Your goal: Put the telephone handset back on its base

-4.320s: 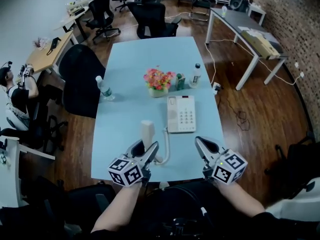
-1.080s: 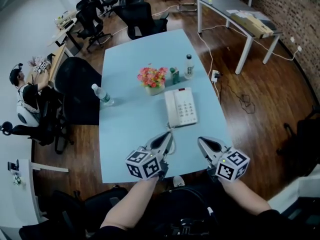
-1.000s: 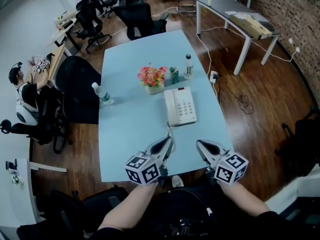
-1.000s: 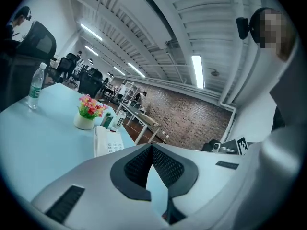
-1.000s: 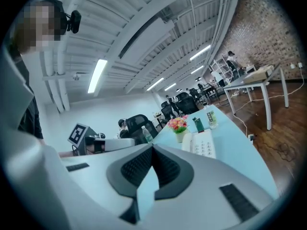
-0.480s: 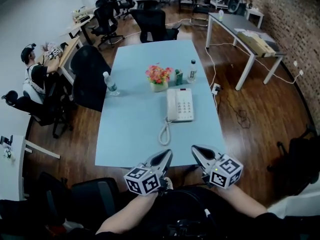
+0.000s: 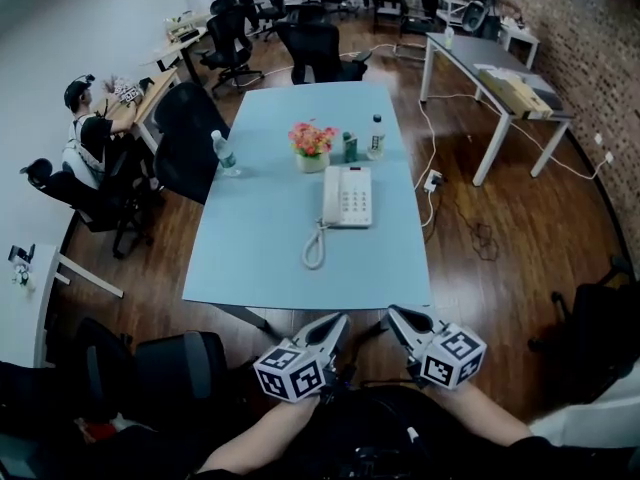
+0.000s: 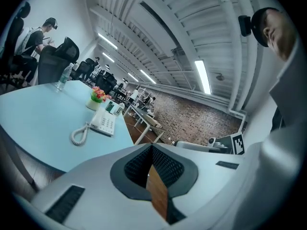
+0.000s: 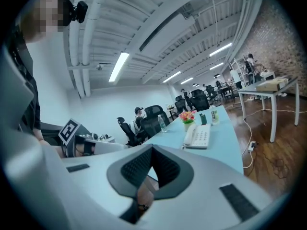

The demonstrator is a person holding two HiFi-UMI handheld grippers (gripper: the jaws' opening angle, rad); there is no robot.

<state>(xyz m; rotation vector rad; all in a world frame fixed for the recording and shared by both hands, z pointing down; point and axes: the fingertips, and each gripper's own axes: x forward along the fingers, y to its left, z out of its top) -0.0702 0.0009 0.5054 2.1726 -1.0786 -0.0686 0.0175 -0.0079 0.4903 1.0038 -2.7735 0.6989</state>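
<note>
The white telephone [image 7: 346, 196] sits at the middle of the light blue table [image 7: 260, 228], its handset [image 7: 330, 197] lying in the cradle on the base's left side. The coiled cord [image 7: 314, 248] loops toward the near edge. Both grippers hang off the table, close to my body. My left gripper [image 7: 340, 318] is shut with nothing in it, and so is my right gripper [image 7: 388, 311]. In the left gripper view the telephone [image 8: 103, 122] lies far ahead of the left gripper [image 8: 151, 147]. In the right gripper view the telephone [image 9: 197, 135] is also distant from the right gripper [image 9: 152, 150].
A flower pot [image 7: 312, 143], a green carton [image 7: 350, 148] and a bottle [image 7: 375, 136] stand behind the phone; another bottle [image 7: 223, 153] is at the table's left edge. Black chairs [image 7: 190, 138] and a seated person [image 7: 85, 138] are left. A grey desk [image 7: 500, 68] stands right.
The handset, earlier lying on the table by my left gripper, now rests on the base. Both grippers have drawn back off the table toward me, and the view has pulled away.
</note>
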